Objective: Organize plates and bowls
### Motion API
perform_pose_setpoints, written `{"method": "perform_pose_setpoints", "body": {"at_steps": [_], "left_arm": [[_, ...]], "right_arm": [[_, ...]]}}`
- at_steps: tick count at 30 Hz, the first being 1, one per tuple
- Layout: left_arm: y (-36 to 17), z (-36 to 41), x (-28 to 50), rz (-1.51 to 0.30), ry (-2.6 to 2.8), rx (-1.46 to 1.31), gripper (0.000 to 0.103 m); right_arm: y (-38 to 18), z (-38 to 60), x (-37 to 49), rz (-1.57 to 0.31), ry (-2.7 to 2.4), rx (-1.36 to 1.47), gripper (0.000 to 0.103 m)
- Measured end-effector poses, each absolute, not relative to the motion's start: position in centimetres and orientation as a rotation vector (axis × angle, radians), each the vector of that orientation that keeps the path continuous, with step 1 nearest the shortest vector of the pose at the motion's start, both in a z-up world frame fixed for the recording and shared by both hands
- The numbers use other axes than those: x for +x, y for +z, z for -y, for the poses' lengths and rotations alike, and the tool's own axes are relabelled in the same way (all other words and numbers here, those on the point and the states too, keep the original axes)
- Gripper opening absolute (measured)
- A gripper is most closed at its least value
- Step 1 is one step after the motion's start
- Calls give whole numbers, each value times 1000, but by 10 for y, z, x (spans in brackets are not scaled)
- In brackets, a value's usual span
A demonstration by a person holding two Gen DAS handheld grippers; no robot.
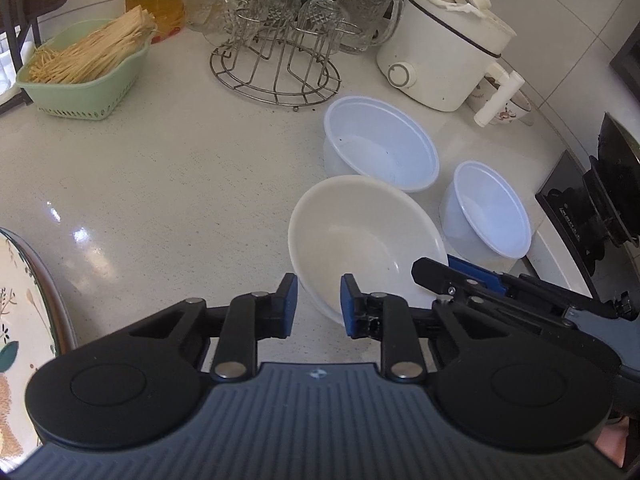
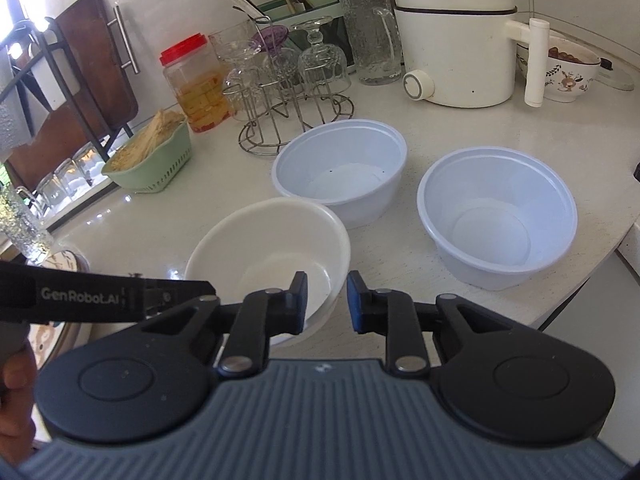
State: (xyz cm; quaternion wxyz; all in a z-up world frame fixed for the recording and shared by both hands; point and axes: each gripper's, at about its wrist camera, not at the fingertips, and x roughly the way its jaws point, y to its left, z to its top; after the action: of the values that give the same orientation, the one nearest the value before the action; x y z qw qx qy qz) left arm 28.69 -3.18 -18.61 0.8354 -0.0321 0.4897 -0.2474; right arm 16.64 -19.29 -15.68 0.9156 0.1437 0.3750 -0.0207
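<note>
Counter (image 1: 160, 184): pale speckled stone, carrying everything below.
Electric cooker (image 2: 456, 40): white pot with a dial, at the back right, its lid ajar.
Glass rack (image 1: 276, 64): round wire stand holding upturned glasses, behind the bowls.
Green basket (image 1: 84, 76): mint plastic, filled with pale sticks, at the back left of the counter.
Large clear bowl (image 2: 340, 168): translucent white plastic, upright, just in front of the glass rack.
Cream bowl (image 2: 268, 248): opaque, upright, nearest both grippers, its far rim just beside the large clear bowl.
Second clear bowl (image 2: 496, 212): translucent plastic, upright, standing apart to the right of the other two, near the counter edge.
Patterned plate (image 1: 20, 312): leaf and animal print with a dark rim, at the left edge of the left wrist view.
Left gripper (image 1: 318, 304): jaws parted, holding nothing, poised over the near left rim of the cream bowl.
Right gripper (image 2: 327, 300): jaws parted, empty, over the near right rim of the cream bowl; whether a pad touches the rim I cannot tell.
</note>
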Motion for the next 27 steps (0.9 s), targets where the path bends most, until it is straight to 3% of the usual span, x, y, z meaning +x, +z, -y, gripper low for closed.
{"method": "perform_pose_setpoints", "body": {"at_steps": [16,27], "left_arm": [[-152,-32,292,-986,-400,-126,27],[-159,-51,305,-1018,-329,-117,28]], "right_arm": [[-137,146,199,-758,140,244,24],[-147,121,226,-815,222,155,25]]}}
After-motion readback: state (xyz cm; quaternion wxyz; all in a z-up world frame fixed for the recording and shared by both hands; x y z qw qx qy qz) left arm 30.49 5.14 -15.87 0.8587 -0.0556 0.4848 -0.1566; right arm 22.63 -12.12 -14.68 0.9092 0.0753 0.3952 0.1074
